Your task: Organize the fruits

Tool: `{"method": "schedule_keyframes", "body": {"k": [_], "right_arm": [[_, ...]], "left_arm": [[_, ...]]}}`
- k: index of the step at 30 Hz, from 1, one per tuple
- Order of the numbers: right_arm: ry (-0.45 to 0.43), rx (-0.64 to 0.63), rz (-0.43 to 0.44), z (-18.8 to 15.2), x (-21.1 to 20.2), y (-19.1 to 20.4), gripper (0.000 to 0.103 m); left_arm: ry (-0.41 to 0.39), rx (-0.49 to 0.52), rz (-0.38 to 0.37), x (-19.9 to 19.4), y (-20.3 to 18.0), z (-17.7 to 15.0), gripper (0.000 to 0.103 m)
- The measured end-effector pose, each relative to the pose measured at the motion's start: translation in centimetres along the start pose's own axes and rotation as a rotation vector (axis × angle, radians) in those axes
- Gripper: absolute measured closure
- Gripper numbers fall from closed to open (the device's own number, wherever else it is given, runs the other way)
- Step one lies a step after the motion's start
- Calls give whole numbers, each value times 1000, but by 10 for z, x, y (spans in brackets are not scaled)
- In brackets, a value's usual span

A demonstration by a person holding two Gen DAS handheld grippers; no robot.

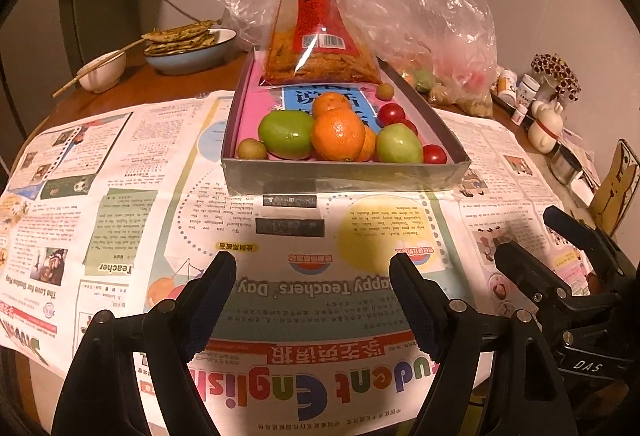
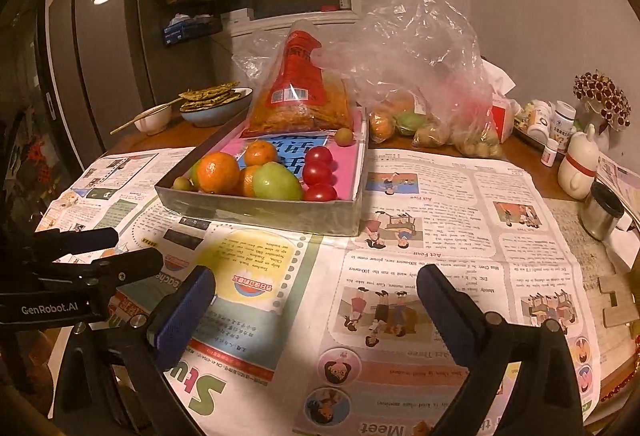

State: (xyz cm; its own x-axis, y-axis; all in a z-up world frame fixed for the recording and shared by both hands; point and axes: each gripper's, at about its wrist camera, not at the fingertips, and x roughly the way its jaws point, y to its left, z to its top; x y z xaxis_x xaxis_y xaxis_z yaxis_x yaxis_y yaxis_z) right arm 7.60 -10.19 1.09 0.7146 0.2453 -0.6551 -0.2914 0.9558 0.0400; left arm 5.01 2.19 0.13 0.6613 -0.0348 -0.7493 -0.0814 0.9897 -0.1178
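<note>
Nearest, both tongs hang over the newspaper (image 1: 120,164) spread on the table (image 1: 152,84), each with nothing between its fingers. The left tongs (image 1: 312,268) stand parted above the printed page; the right tongs (image 2: 316,280) gape wide, just beside the left pair. Beyond them a shallow grey box (image 1: 344,178) rests on the paper, lined with pink. At its near end lie the fruits: oranges (image 1: 338,134) touching green fruits (image 1: 286,132), small red tomatoes (image 1: 391,113) on the right side, a brownish fruit (image 1: 252,149) at the left corner. At the box's far end stands a red-labelled snack packet (image 1: 320,44). Behind it sits a clear plastic bag (image 2: 432,92) with more fruit, and to the left a bowl (image 1: 192,56) of flatbreads.
</note>
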Motion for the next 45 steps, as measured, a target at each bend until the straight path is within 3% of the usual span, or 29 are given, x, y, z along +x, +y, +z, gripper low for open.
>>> {"method": "schedule_keyframes", "body": {"k": [45], "right_arm": [[13,26,-15,-2,0,-5,1]], "left_arm": [[-2,15,11,-4,-2,-1,23]]}}
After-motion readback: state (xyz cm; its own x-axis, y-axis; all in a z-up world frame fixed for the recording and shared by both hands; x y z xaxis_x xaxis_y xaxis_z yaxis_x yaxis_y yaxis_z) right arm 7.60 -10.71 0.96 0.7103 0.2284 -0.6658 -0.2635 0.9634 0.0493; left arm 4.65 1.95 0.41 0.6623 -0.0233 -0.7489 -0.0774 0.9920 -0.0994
